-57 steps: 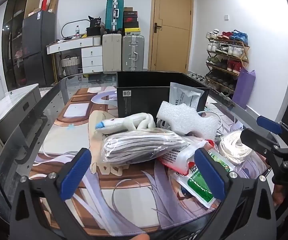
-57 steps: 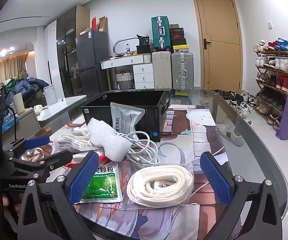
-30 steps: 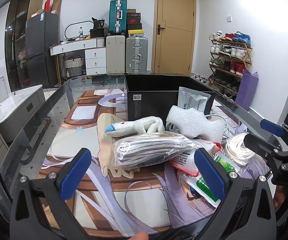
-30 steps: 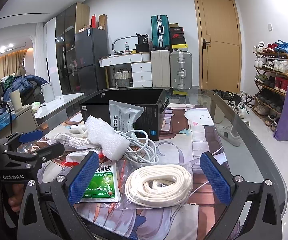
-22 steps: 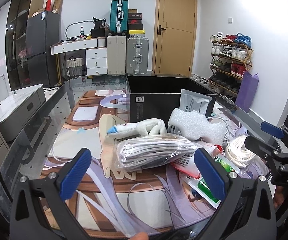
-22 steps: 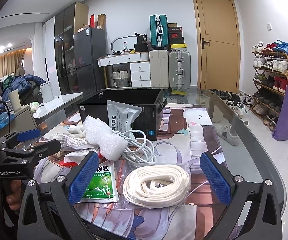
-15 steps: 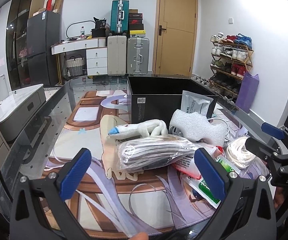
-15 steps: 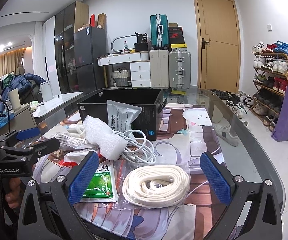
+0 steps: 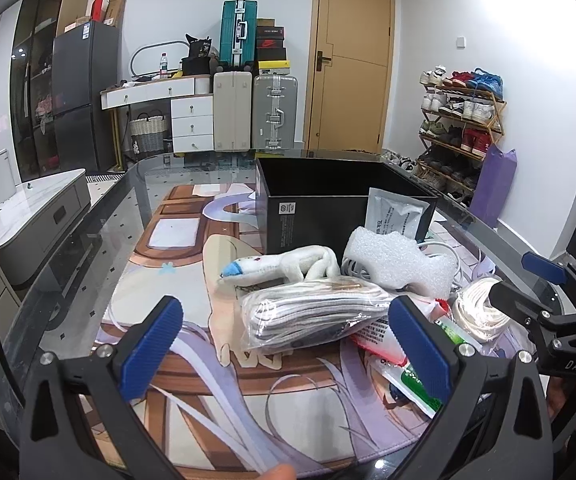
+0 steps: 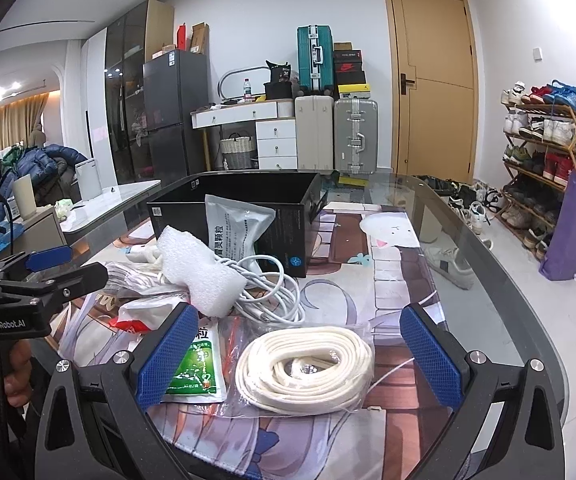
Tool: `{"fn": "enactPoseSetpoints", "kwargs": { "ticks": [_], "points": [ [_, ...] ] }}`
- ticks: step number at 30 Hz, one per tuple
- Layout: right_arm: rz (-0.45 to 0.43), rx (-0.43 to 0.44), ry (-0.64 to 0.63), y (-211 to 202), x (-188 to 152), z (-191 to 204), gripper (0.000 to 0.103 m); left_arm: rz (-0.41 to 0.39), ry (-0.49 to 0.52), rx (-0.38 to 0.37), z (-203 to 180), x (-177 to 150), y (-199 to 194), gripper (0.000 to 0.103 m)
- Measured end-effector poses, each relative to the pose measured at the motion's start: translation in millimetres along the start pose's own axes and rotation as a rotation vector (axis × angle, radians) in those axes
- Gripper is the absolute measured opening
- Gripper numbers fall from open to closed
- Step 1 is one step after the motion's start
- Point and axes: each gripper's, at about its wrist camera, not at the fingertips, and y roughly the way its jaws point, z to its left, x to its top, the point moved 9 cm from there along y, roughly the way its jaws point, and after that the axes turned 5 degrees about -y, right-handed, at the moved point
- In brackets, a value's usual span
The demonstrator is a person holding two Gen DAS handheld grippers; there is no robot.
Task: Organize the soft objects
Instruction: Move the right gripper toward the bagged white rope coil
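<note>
A pile of soft things lies on the printed mat in front of a black open box [image 9: 339, 200] [image 10: 244, 200]. In the left wrist view, a bagged grey cloth [image 9: 311, 312], a white plush toy [image 9: 280, 266] and a white foam block [image 9: 399, 262] lie ahead of my open, empty left gripper [image 9: 288, 344]. In the right wrist view, a bagged coil of white rope [image 10: 303, 364] lies between the fingers of my open, empty right gripper [image 10: 299, 356]. A green sachet [image 10: 196, 368], a white cable [image 10: 272, 292] and a grey pouch [image 10: 236, 228] lie nearby.
The glass table's curved edge [image 10: 527, 312] runs along the right. A red-and-white packet [image 9: 379, 340] lies under the cloth bag. Beyond the table stand a shoe rack [image 10: 543, 152], suitcases [image 10: 335, 128], a fridge and a low side cabinet [image 9: 36, 216].
Both grippers have drifted slightly back and left from the pile; the objects have not moved. Both grippers stay open and empty.
</note>
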Motion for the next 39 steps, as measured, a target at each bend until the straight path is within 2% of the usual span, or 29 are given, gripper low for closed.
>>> {"fn": "enactPoseSetpoints", "kwargs": {
  "ticks": [39],
  "points": [
    [0.040, -0.001, 0.005, 3.5, 0.6, -3.7, 0.103, -0.003, 0.033, 0.015, 0.5, 12.5, 0.7, 0.103]
  ]
}}
